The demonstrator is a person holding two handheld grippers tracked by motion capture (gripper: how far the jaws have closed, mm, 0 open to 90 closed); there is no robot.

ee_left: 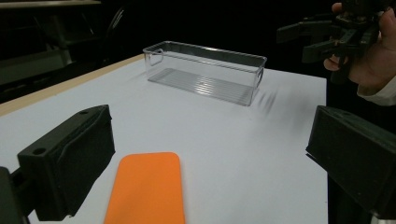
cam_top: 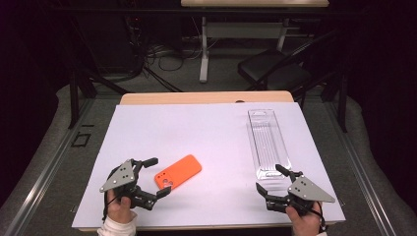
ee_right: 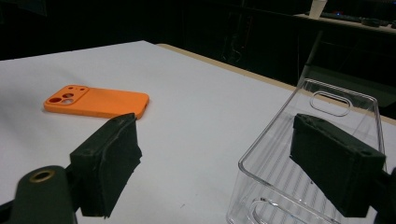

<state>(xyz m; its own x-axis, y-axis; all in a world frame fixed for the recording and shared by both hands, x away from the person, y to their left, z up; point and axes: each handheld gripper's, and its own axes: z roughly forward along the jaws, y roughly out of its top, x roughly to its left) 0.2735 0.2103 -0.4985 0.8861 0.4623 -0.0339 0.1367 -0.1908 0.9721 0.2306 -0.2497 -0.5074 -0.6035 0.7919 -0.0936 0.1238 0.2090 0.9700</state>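
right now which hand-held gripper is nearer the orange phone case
Left. The left hand-held gripper has its open jaws on either side of the orange phone case; the right hand-held gripper is by the clear bin.

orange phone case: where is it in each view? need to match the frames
High view: orange phone case lower left of centre, between the left gripper's open jaws.
Left gripper view: bottom centre, near the left jaw.
Right gripper view: upper left, camera cutouts showing.
Shared landmark: clear plastic bin.

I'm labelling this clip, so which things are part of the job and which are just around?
In the job: orange phone case, clear bin, left gripper, right gripper.
Just around: folding chair, far desk, floor cables.
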